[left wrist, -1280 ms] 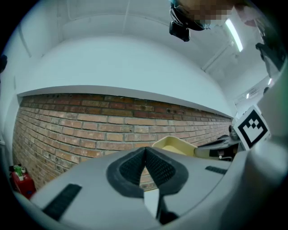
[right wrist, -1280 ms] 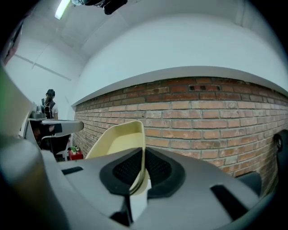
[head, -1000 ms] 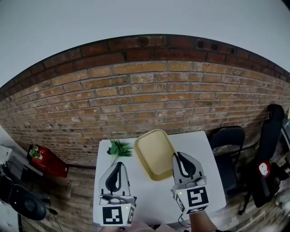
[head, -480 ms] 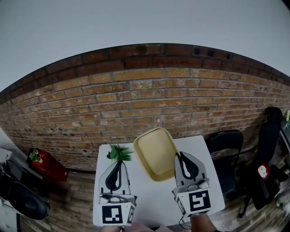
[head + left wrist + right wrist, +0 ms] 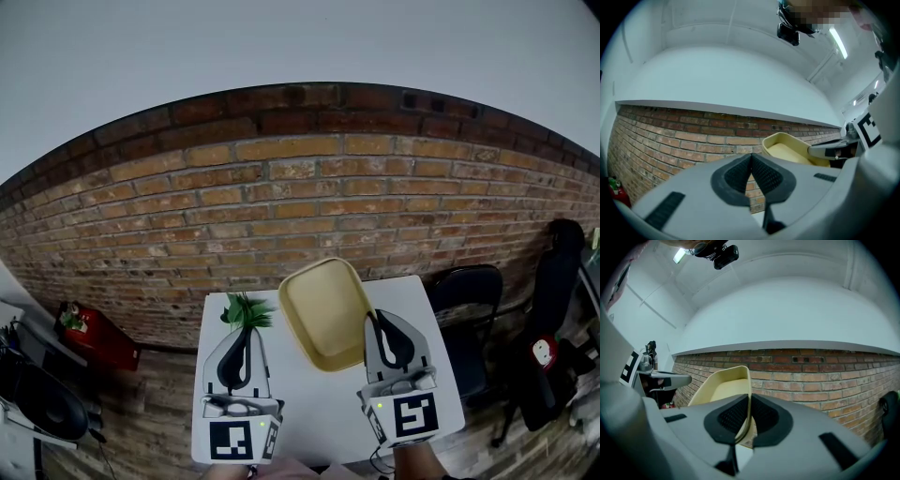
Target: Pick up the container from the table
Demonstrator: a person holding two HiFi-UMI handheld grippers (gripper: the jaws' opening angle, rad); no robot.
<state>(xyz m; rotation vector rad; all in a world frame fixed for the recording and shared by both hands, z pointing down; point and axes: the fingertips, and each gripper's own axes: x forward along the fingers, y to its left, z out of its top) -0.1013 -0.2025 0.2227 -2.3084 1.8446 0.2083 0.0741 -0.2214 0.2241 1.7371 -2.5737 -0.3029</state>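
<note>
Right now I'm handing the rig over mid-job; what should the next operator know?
Right hand-held gripper: shut on the container, at its near rim.
Left hand-held gripper: shut, empty, over the table.
Container: tilted, far end raised, apparently clear of the table. A plant sits at the table's far left corner.
Done: grasp and lift.
Left: keep the grip firm; a one-sided rim hold may let it swing.

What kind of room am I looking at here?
Probably a plain indoor workroom or studio: a bare red brick wall, a small white table, and a black chair beside it on a wooden floor.
</note>
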